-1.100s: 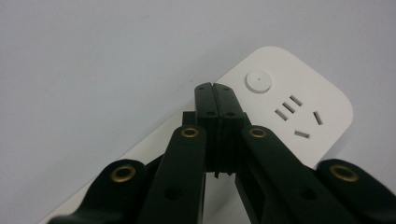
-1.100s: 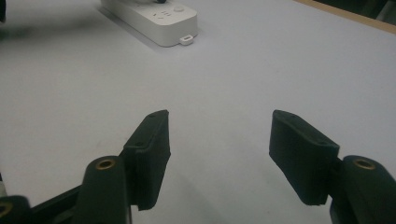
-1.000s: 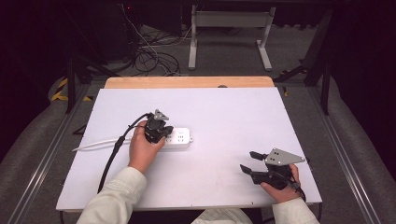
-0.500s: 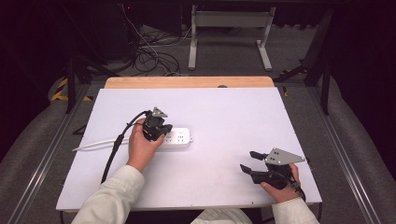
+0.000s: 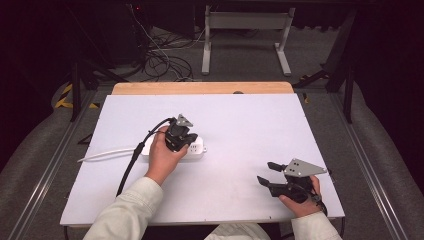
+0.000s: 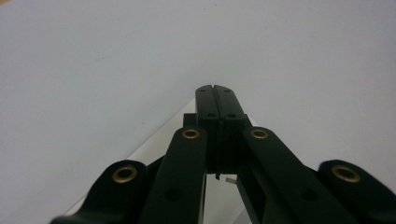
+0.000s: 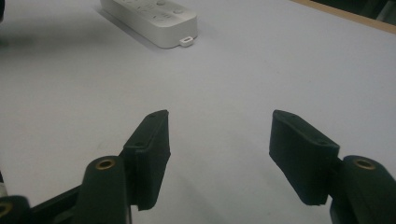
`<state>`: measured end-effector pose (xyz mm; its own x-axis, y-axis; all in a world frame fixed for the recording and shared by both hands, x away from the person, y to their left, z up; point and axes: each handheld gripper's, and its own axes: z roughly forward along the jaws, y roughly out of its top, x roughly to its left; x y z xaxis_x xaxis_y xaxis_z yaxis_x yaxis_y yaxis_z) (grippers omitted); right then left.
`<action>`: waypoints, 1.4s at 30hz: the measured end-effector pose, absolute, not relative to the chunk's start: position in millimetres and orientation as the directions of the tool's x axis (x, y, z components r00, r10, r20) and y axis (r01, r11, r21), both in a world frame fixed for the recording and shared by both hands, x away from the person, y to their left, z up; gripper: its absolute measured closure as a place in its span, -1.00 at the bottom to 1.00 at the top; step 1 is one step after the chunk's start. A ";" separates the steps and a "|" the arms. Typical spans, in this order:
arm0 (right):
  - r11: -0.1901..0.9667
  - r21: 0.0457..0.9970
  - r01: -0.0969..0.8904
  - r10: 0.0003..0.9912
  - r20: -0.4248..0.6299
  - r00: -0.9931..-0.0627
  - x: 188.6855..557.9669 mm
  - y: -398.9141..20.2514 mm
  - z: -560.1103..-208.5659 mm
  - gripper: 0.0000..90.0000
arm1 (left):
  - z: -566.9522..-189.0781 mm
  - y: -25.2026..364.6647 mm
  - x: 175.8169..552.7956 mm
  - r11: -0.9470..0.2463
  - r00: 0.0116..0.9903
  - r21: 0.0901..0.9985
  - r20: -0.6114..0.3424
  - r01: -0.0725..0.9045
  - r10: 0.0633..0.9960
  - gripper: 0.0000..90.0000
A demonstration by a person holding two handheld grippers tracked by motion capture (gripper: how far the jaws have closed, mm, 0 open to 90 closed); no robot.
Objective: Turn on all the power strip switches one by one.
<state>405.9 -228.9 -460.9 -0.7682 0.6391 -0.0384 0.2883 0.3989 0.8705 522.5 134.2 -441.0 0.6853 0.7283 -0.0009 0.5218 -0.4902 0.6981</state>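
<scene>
Left hand-held gripper parked right over the power strip, right one waiting off to the side

The white power strip (image 5: 192,148) lies on the desk (image 5: 240,115) a bit left of the middle, long axis running left to right, its white cord (image 5: 107,153) trailing off leftward. The left hand-held gripper (image 5: 181,142) sits directly above it, jaws clenched together on nothing, so it's clearly the nearer 1 of the 2. The right hand-held gripper (image 5: 269,172) is well apart near the front right corner, jaws spread wide and empty, pointing left. Its own view catches the strip's end with the little tab (image 7: 186,42) and socket face; the left gripper view gives just a white sliver under the jaws.
</scene>
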 end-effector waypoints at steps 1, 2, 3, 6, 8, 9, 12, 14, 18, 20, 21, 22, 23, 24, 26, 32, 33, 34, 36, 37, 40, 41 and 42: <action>0.399 0.871 0.289 0.640 -0.038 -0.768 405.7 -229.0 -460.8 -0.14 | -441.4 133.8 523.1 -0.493 0.684 0.695 0.001 0.524 0.729 1.00; 0.397 0.872 0.287 0.639 -0.038 -0.768 405.8 -229.1 -460.8 -0.14 | -442.3 133.5 524.1 -0.492 0.681 0.695 0.004 0.525 0.732 1.00; 0.396 0.872 0.287 0.640 -0.038 -0.767 405.7 -229.3 -460.7 -0.14 | -443.5 133.3 524.4 -0.487 0.678 0.692 -0.006 0.533 0.735 1.00; 0.396 0.872 0.288 0.640 -0.038 -0.767 405.7 -229.3 -460.6 -0.14 | -445.2 134.1 525.2 -0.497 0.675 0.686 0.012 0.531 0.737 1.00; 0.397 0.872 0.287 0.640 -0.038 -0.768 405.7 -229.2 -460.7 -0.14 | -446.0 134.3 525.8 -0.492 0.672 0.688 0.009 0.533 0.741 1.00; 0.397 0.872 0.287 0.640 -0.038 -0.768 405.8 -229.2 -460.7 -0.14 | -446.4 134.3 526.2 -0.492 0.672 0.687 0.008 0.535 0.741 1.00; 0.397 0.872 0.287 0.641 -0.040 -0.767 405.5 -229.4 -460.5 -0.14 | -448.7 133.8 527.6 -0.496 0.668 0.682 0.015 0.538 0.744 1.00; 0.396 0.872 0.286 0.640 -0.039 -0.767 405.5 -229.4 -460.5 -0.14 | -450.0 134.0 528.6 -0.495 0.665 0.679 0.012 0.542 0.746 1.00; 0.398 0.871 0.287 0.640 -0.040 -0.767 405.6 -229.4 -460.7 -0.14 | -452.2 133.2 529.1 -0.495 0.664 0.682 0.018 0.539 0.748 1.00; 0.399 0.871 0.287 0.641 -0.041 -0.767 405.5 -229.5 -460.7 -0.14 | -452.5 132.9 529.3 -0.495 0.664 0.683 0.021 0.537 0.748 1.00; 0.400 0.871 0.287 0.641 -0.042 -0.767 405.4 -229.5 -460.7 -0.14 | -452.5 132.8 529.2 -0.498 0.663 0.683 0.028 0.534 0.748 1.00; 0.400 0.870 0.287 0.641 -0.042 -0.767 405.4 -229.5 -460.7 -0.14 | -452.6 132.8 529.2 -0.503 0.667 0.682 0.029 0.531 0.745 1.00; 0.400 0.870 0.286 0.641 -0.042 -0.767 405.3 -229.5 -460.6 -0.14 | -452.8 132.7 529.1 -0.504 0.668 0.683 0.032 0.529 0.744 1.00; 0.399 0.871 0.285 0.640 -0.042 -0.767 405.2 -229.5 -460.7 -0.14 | -453.0 133.0 529.1 -0.503 0.669 0.684 0.031 0.528 0.743 1.00; 0.399 0.871 0.285 0.640 -0.042 -0.767 405.0 -229.5 -460.7 -0.14 | -452.9 133.3 529.3 -0.502 0.666 0.683 0.030 0.531 0.745 1.00; 0.401 0.871 0.284 0.639 -0.044 -0.768 404.9 -229.3 -460.8 -0.14 | -454.2 135.0 529.4 -0.498 0.665 0.686 0.029 0.530 0.747 1.00; 0.402 0.870 0.285 0.638 -0.043 -0.769 404.9 -229.3 -460.8 -0.14 | -454.3 134.8 529.0 -0.501 0.667 0.685 0.031 0.528 0.745 1.00; 0.403 0.870 0.285 0.638 -0.044 -0.768 404.9 -229.3 -460.8 -0.14 | -454.2 134.6 528.7 -0.507 0.669 0.685 0.039 0.523 0.743 1.00; 0.404 0.869 0.285 0.638 -0.045 -0.769 405.0 -229.3 -460.9 -0.14 | -454.3 135.0 528.9 -0.506 0.670 0.684 0.035 0.525 0.742 1.00; 0.404 0.869 0.284 0.638 -0.045 -0.769 405.0 -229.3 -460.9 -0.14 | -454.7 135.3 529.2 -0.502 0.669 0.686 0.030 0.527 0.743 1.00; 0.405 0.869 0.284 0.638 -0.046 -0.769 404.8 -229.3 -460.9 -0.14 | -455.2 135.3 529.7 -0.501 0.669 0.685 0.026 0.530 0.743 1.00; 0.405 0.869 0.285 0.638 -0.046 -0.769 404.8 -229.3 -460.9 -0.14 | -455.5 135.1 529.4 -0.502 0.669 0.684 0.028 0.529 0.743 1.00; 0.406 0.868 0.285 0.637 -0.046 -0.769 404.8 -229.3 -461.0 -0.14 | -455.7 135.0 529.1 -0.503 0.668 0.684 0.031 0.528 0.743 1.00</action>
<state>404.8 -229.3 -461.0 -0.7692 0.6373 -0.0458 0.2848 0.4061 0.8683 529.1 135.0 -455.7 0.6682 0.7433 0.0315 0.5276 -0.5032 0.6844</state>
